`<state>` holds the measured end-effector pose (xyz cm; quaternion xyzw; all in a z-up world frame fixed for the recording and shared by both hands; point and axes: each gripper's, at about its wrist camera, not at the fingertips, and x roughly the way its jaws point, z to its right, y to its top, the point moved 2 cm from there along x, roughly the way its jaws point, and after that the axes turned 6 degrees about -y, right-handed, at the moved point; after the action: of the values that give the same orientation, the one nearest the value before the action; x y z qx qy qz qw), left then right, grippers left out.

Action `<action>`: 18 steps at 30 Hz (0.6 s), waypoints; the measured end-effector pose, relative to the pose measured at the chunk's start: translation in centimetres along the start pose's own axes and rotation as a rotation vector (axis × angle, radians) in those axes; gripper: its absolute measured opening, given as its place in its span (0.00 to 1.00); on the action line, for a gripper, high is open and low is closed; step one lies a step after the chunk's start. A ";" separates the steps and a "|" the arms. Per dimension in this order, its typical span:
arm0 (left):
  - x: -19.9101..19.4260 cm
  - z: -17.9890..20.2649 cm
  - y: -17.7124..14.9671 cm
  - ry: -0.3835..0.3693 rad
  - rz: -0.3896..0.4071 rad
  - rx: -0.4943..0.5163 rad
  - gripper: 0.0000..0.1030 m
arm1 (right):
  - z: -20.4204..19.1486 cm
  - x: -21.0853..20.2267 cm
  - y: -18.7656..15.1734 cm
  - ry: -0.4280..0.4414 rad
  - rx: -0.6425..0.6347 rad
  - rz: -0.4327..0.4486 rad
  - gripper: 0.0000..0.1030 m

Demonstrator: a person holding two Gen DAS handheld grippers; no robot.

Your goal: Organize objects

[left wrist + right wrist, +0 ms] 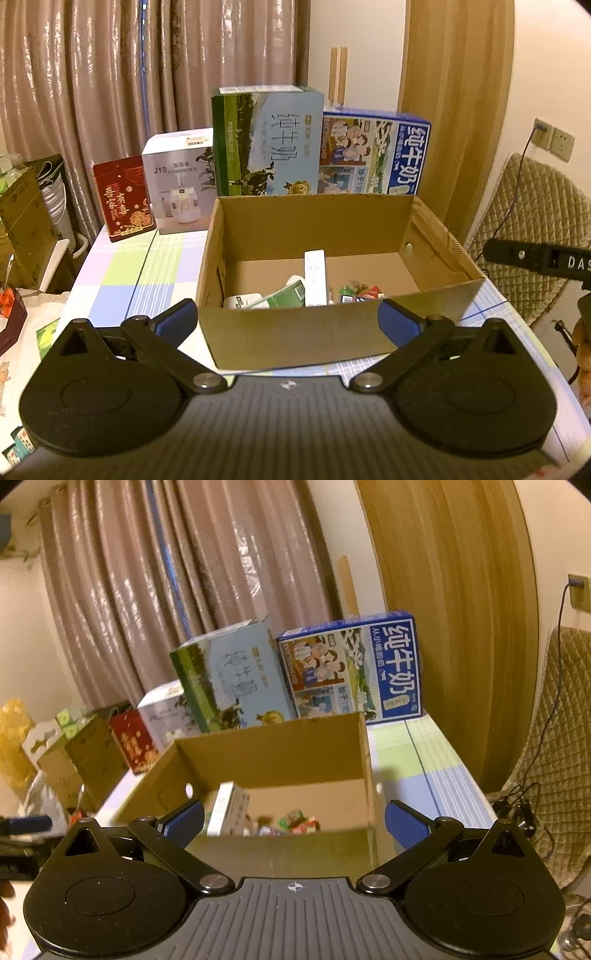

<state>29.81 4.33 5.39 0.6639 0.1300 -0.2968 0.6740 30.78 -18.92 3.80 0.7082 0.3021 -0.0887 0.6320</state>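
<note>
One cardboard box [295, 332], two milk cartons [266, 144], two spread, unladen grippers [290, 319].

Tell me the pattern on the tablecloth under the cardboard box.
Pastel checks, green, blue and lilac, on the tablecloth; clearest in the left wrist view.

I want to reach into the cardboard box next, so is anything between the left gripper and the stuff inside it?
Only the cardboard box's own near wall, between the open left gripper and the items behind it; the top is open.
</note>
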 end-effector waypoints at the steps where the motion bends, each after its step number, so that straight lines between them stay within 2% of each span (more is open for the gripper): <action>1: -0.7 0.0 -0.4 0.003 0.006 -0.008 0.99 | -0.1 -0.5 -0.4 -0.003 -0.011 -0.006 0.98; 8: -4.3 -0.5 -2.9 -0.003 -0.006 -0.100 0.99 | -0.5 -3.9 -2.8 0.003 -0.053 -0.037 0.98; 18: -6.6 1.0 -5.4 0.033 -0.070 -0.073 0.99 | -1.0 -6.3 -5.0 0.004 -0.066 -0.093 0.98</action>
<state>21.31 5.16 4.85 0.6389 0.1751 -0.3042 0.6845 22.82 -19.90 2.95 0.6722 0.3387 -0.1067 0.6496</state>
